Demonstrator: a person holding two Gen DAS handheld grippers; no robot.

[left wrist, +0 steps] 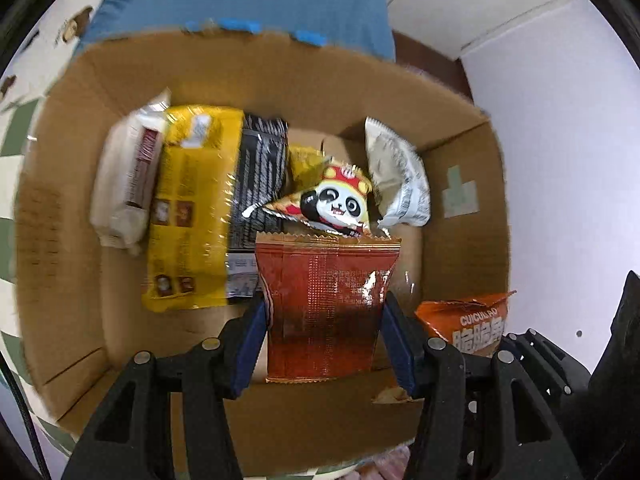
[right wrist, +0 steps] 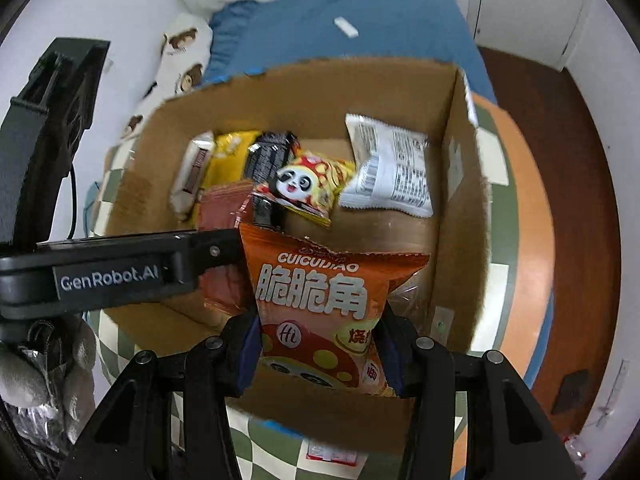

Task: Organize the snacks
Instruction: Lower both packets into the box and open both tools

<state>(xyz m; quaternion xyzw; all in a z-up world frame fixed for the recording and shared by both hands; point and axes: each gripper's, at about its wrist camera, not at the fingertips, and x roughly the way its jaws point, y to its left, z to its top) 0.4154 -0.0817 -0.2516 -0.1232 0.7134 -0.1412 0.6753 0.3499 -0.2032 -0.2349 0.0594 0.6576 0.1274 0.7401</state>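
My left gripper (left wrist: pixel 324 320) is shut on a dark red snack packet (left wrist: pixel 326 304) and holds it over the open cardboard box (left wrist: pixel 64 208). My right gripper (right wrist: pixel 318 344) is shut on an orange CUICUIJIAO snack bag (right wrist: pixel 320 300) above the same box (right wrist: pixel 456 208); that bag also shows in the left wrist view (left wrist: pixel 468 322). In the box lie a panda packet (left wrist: pixel 336 200), a yellow bag (left wrist: pixel 188 208), a black packet (left wrist: pixel 260 184), a white packet (left wrist: pixel 400 176) and a beige packet (left wrist: pixel 124 184). The left gripper's arm (right wrist: pixel 120 272) crosses the right wrist view.
The box stands on a green-and-white checked cloth (right wrist: pixel 496 280) over a round table with an orange rim (right wrist: pixel 532 264). A blue cushion (right wrist: pixel 340 28) lies behind the box. White walls stand to the right, and brown floor (right wrist: pixel 560 120) shows beyond the table.
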